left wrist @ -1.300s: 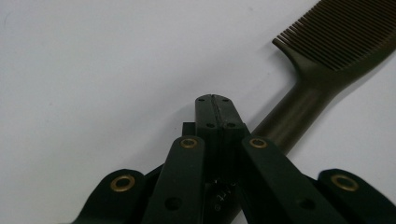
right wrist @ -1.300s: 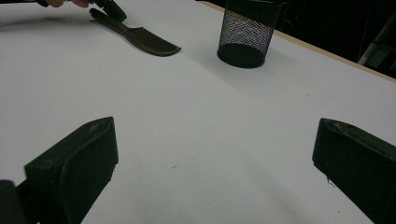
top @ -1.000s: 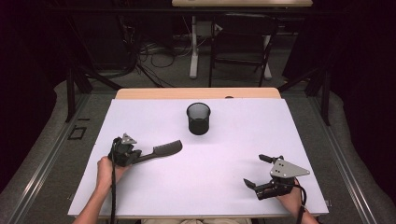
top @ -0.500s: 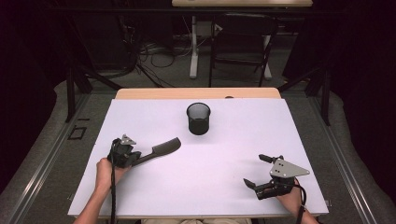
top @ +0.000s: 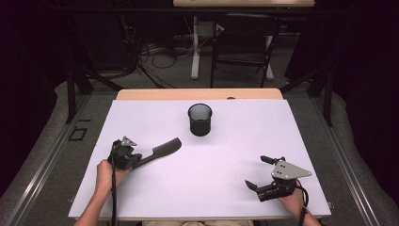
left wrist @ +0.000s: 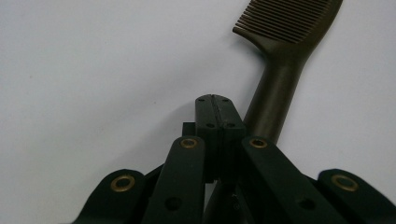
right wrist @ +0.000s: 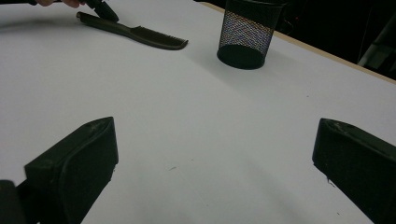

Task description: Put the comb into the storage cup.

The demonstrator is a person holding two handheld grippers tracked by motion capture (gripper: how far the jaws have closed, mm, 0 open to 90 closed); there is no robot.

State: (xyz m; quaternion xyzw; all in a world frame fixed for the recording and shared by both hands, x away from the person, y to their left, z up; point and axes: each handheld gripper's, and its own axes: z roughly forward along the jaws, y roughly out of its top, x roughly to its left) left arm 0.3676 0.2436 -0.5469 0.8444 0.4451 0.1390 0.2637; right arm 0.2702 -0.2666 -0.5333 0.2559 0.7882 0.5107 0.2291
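Observation:
A dark comb (top: 162,149) lies on the white table (top: 226,155), teeth end pointing toward the black mesh cup (top: 200,120). My left gripper (top: 137,161) sits at the comb's handle end. In the left gripper view its jaws (left wrist: 217,100) are pressed together, and the comb handle (left wrist: 273,100) runs along their right side and passes beneath them. No part of the handle shows between the pads. My right gripper (top: 256,172) rests near the front right with its jaws wide apart (right wrist: 215,154) and nothing between them. From there the comb (right wrist: 140,32) and mesh cup (right wrist: 247,35) lie far ahead.
The mesh cup stands upright at the table's centre back. A wooden strip (top: 197,94) edges the far side. Beyond it are a chair, table legs and floor cables. Cables trail from both grippers toward the person.
The comb's toothed end has crept slightly away from the person. The right gripper has stayed put and open.

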